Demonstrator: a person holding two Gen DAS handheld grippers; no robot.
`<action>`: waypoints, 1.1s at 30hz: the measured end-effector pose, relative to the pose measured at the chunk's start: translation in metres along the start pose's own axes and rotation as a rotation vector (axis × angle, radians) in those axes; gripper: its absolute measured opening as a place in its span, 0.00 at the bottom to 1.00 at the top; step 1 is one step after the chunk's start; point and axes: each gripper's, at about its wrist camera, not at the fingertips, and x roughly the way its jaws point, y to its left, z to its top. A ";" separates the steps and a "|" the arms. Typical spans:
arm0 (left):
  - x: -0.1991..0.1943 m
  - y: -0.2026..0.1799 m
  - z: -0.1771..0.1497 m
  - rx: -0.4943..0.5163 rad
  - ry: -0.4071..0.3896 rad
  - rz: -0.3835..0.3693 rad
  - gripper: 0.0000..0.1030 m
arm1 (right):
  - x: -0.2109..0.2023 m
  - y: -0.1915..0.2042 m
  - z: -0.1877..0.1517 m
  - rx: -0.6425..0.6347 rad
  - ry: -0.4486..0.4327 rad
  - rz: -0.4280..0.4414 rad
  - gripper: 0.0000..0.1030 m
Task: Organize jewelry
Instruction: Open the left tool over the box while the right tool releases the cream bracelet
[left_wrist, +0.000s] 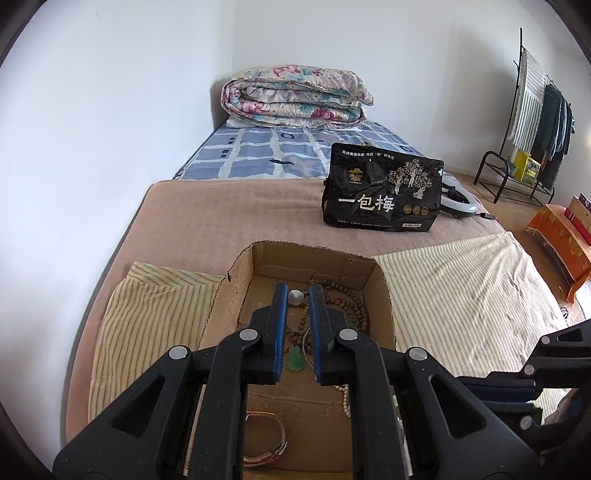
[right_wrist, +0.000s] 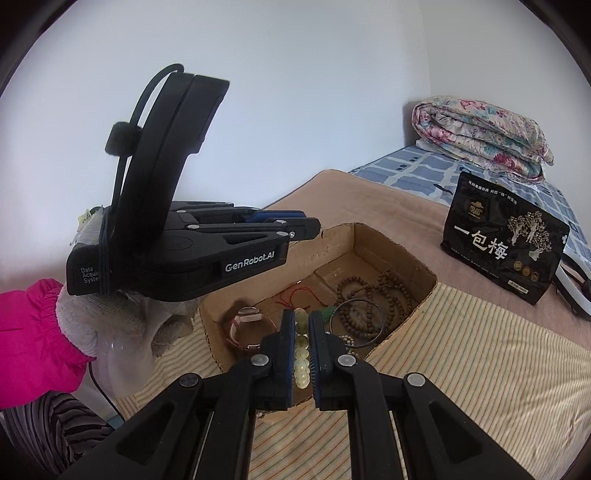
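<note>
Right tool (right_wrist: 299, 332): clamped on a pale bead bracelet (right_wrist: 301, 350), held over the near edge of the cardboard box (right_wrist: 402, 258).
Left tool (left_wrist: 298, 314): fingers slightly apart, gripping nothing, poised above the box (left_wrist: 384, 295).
Box: sat on a striped cloth (right_wrist: 461, 369) on the bed (left_wrist: 221, 218).
Inside the box: brown bead strings (right_wrist: 376, 295), a thin bangle (right_wrist: 356, 323), a green pendant (left_wrist: 295, 360), a watch (right_wrist: 247, 328).
Far right: black snack bag (right_wrist: 506, 236), standing.
Far end of the bed: folded quilt (left_wrist: 295, 96).

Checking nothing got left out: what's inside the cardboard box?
Inside the cardboard box: wooden bead strands, metal bangle, watch, green pendant. The tongs hide part of the floor.
</note>
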 end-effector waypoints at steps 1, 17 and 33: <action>0.002 0.000 0.000 0.003 0.002 0.001 0.10 | 0.003 0.002 0.000 -0.003 0.006 -0.001 0.05; 0.021 0.005 0.000 -0.004 0.029 0.010 0.10 | 0.027 0.012 -0.002 -0.026 0.038 0.009 0.05; 0.018 0.002 0.000 -0.010 0.017 0.017 0.47 | 0.035 0.005 -0.003 0.011 0.037 -0.017 0.54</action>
